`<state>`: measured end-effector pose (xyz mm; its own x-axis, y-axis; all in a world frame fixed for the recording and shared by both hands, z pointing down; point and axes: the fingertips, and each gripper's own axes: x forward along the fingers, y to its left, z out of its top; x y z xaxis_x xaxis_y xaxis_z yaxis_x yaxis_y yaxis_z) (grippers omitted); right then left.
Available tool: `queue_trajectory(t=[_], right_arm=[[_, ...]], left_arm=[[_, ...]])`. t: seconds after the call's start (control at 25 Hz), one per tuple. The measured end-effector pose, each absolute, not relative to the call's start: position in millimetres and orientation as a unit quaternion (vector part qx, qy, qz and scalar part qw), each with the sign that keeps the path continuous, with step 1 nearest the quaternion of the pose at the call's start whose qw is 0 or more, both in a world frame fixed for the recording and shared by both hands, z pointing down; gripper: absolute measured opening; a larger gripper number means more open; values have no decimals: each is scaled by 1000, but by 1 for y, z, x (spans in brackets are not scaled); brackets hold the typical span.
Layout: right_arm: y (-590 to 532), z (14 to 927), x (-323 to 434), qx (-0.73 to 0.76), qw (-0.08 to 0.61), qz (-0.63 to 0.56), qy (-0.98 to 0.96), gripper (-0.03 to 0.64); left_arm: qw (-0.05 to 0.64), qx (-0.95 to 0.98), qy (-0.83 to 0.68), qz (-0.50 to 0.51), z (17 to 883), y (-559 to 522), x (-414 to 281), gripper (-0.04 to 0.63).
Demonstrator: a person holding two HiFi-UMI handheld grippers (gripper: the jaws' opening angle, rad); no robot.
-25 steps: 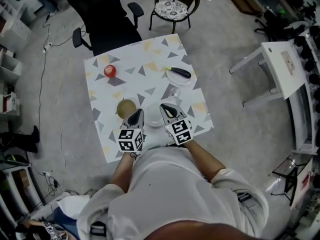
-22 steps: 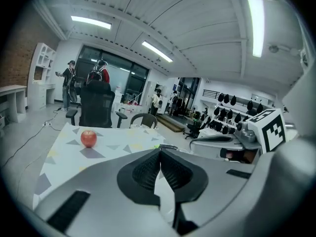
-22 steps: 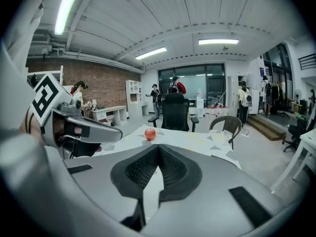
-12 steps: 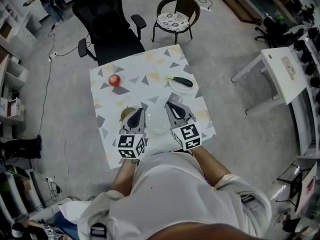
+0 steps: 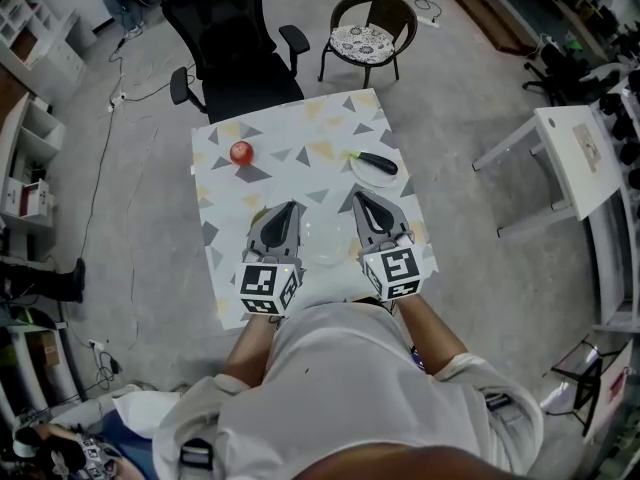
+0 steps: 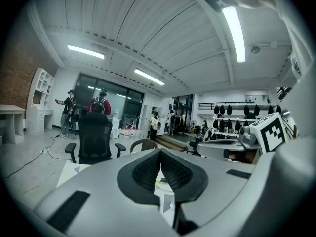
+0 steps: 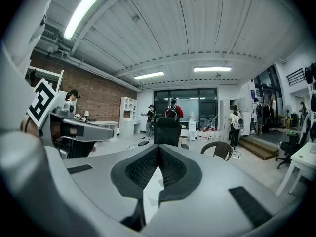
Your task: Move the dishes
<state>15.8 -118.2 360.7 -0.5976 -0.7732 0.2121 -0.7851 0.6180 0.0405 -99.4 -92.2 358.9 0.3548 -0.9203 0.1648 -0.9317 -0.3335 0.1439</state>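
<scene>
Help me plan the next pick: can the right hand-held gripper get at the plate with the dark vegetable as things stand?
Probably yes. The plate lies just ahead of the right hand-held gripper, with nothing visible between them. Its jaws are shut, so they would need opening first.

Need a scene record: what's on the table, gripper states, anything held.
table: patterned cloth
apple: far left part
plate: far right part, dark item on it
clear dish: near edge, between the grippers
left gripper: shut, empty
right gripper: shut, empty
</scene>
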Motion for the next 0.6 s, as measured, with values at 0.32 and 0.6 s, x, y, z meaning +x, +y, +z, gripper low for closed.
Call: queue_trajectory(t=[0.32,0.6], right_arm=[[-121,363,10,434,103,28,-895,-2],[-127,363,11,438,102,31,-893,-2]], left_arm=[[104,814,-570,32,362,-93,-103,20],[104,819,-563,36,362,-97,-102,20]])
